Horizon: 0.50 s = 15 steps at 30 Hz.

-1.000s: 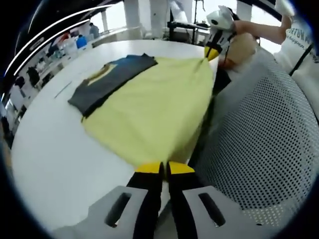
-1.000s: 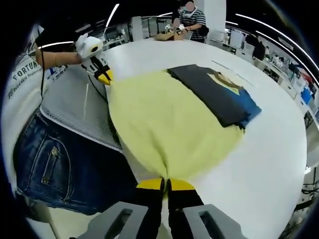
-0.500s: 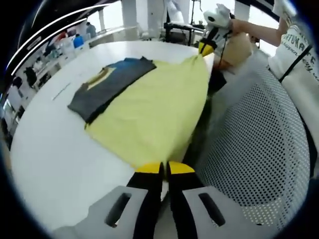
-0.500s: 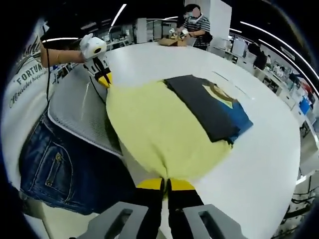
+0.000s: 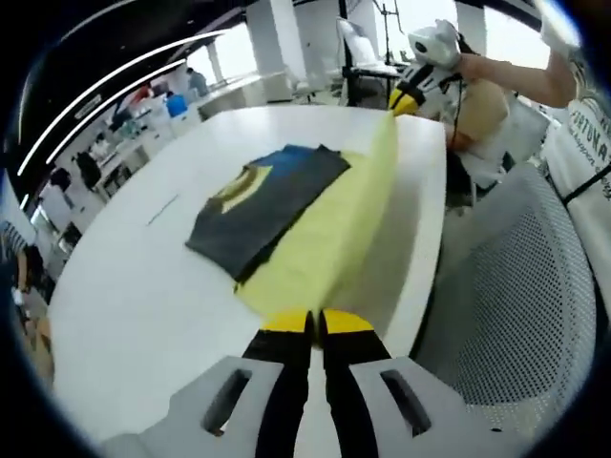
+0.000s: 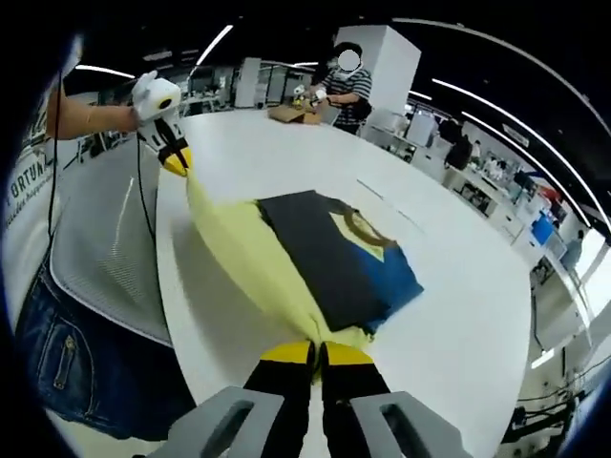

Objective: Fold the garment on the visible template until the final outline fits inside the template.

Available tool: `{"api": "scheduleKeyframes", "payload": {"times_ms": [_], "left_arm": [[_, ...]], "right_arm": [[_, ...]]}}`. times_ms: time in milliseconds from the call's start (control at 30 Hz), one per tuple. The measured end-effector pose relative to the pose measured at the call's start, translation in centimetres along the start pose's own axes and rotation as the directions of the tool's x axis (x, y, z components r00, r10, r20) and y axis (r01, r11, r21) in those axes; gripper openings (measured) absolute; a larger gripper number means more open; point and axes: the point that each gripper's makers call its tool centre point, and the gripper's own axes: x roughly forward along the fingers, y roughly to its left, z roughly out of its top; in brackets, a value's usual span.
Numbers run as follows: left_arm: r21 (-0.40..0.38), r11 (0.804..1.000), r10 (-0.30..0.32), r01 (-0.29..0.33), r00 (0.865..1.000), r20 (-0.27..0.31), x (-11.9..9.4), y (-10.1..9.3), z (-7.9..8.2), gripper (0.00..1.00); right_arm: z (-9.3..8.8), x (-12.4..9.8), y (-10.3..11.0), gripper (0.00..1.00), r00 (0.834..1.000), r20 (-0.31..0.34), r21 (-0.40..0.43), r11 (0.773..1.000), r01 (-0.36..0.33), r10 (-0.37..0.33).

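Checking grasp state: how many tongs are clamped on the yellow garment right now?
2. The left tongs grip one corner of the yellow garment; the right tongs grip the other, both lifted above the white table.

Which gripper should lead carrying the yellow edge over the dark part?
Neither clearly: left gripper and right gripper each pinch a corner of the yellow garment, lifted taut over the white table. Likely move together.

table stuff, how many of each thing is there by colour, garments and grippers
yellow garment: 1
dark grey and blue garment: 1
left gripper, yellow-tipped, shut on the yellow garment: 1
right gripper, yellow-tipped, shut on the yellow garment: 1
total: 4
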Motion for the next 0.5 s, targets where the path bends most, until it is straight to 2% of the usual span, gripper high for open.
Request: {"api": "scheduleKeyframes", "payload": {"times_ms": [100,300,500], "left_arm": [[-0.002,0.999,0.043,-0.043,0.999,0.016,0.2,2.0,1.2,0.01],[0.004,0.993,0.115,-0.115,0.992,0.056,0.1,4.3,4.2,0.01],[0.058,0.982,0.174,-0.178,0.982,0.068,0.2,6.5,5.9,0.01]], "right_arm": [[0.7,0.2,-1.1,0.00,1.000,0.010,-0.009,1.000,0.025,-0.025],[2.1,0.5,-3.3,0.00,0.997,0.028,-0.021,0.997,0.076,-0.075],[3.3,0.8,-5.1,0.00,0.991,0.051,-0.007,0.992,0.122,-0.122]]}}
